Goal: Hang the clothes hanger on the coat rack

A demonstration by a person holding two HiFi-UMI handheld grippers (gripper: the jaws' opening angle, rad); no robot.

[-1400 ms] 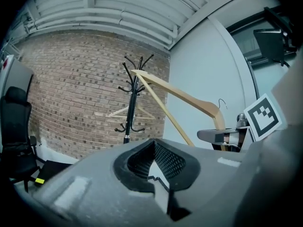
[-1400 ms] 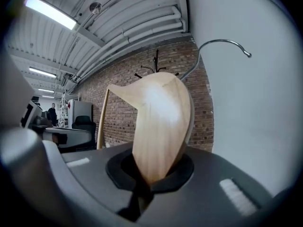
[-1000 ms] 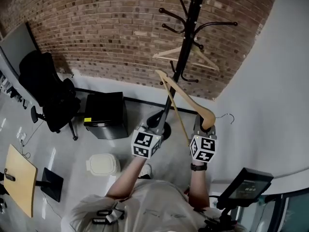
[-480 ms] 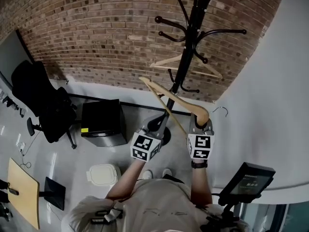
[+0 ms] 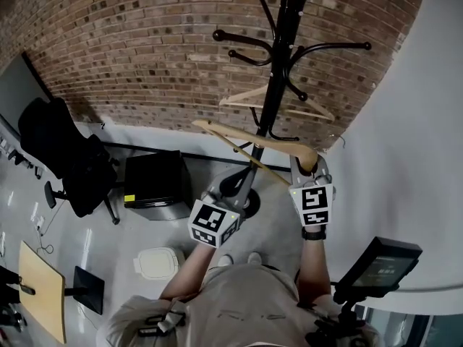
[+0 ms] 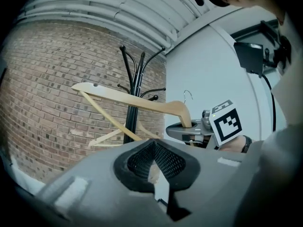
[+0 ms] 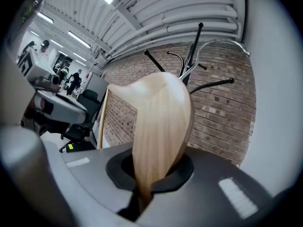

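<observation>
Right gripper view: right hand-held gripper (image 7: 142, 189) pinching wooden hanger (image 7: 161, 126) by arm near neck, sound hold; likely light, stiff, slick; left hand-held gripper (image 6: 154, 161) pressed together, empty.

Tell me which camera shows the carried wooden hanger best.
The left gripper view: the wooden hanger appears whole, hook included. In the head view it overlaps the coat rack; the right gripper view shows mostly one end.

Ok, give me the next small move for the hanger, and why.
Probably lift the hanger and swing its hook toward a free peg on the rack. The right tongs are shut on the hanger's end, and the hook sits right of the rack, apart from its pegs. Another hanger already hangs there.
</observation>
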